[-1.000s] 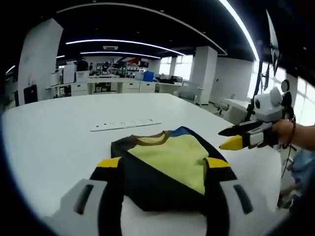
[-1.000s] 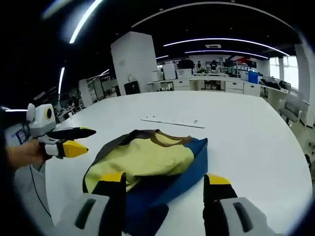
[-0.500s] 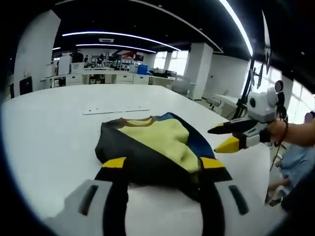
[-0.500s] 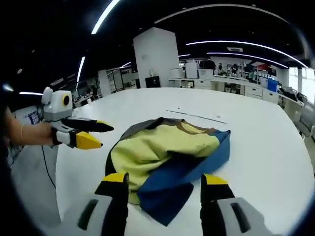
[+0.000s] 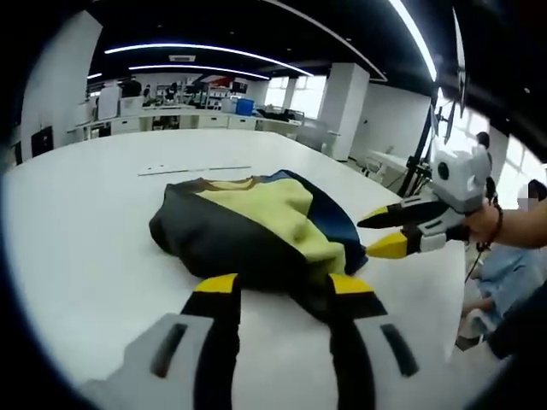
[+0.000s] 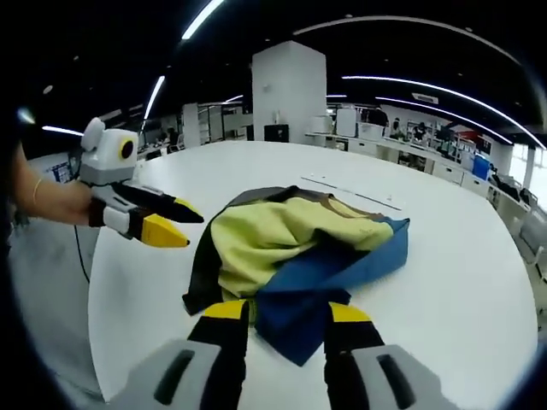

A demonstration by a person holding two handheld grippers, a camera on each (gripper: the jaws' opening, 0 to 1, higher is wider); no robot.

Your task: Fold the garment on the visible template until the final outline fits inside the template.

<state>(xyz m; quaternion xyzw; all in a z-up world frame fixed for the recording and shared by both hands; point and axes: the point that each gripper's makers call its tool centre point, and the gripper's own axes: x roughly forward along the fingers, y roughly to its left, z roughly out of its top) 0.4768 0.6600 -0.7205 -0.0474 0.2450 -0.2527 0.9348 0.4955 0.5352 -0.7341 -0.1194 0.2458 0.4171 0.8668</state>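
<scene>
Both grippers have closed in on the crumpled shirt (image 5: 256, 226) lying on the white table (image 5: 77, 222), the left gripper (image 5: 278, 286) and right gripper (image 6: 278, 312) part-open and empty, so folding seems about to start.

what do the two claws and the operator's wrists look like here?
Both match. The left claw and right claw have black jaws with yellow tips on a light grey body, topped by a white rounded housing. Seen from their own cameras, the jaws rise from grey mounts with dark slots. The right wrist wears a thin dark band, the left a thin bracelet. No sleeves visible.
</scene>
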